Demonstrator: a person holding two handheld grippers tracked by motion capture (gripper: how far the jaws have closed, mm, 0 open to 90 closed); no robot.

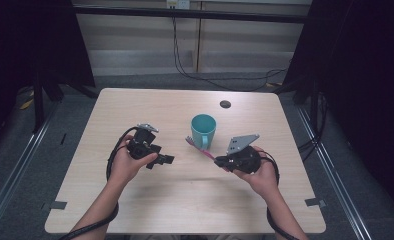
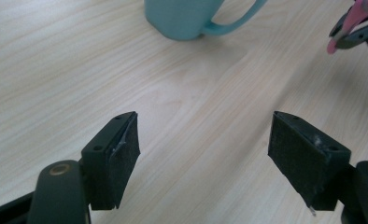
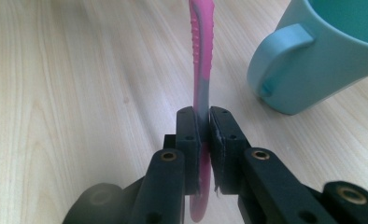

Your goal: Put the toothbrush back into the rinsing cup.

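Writing we find none on the teal mug (image 1: 203, 129) beside our right tool (image 1: 219, 161), clamped on the pink toothbrush (image 3: 200, 56); our left tool (image 2: 203, 154) gapes wide over bare counter (image 1: 185, 200).

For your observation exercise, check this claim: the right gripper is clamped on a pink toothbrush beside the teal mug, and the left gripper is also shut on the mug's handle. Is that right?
Not quite. The left gripper is open and holds nothing, as the left gripper view shows; the mug stands apart from it. The right gripper is indeed clamped on the pink toothbrush.
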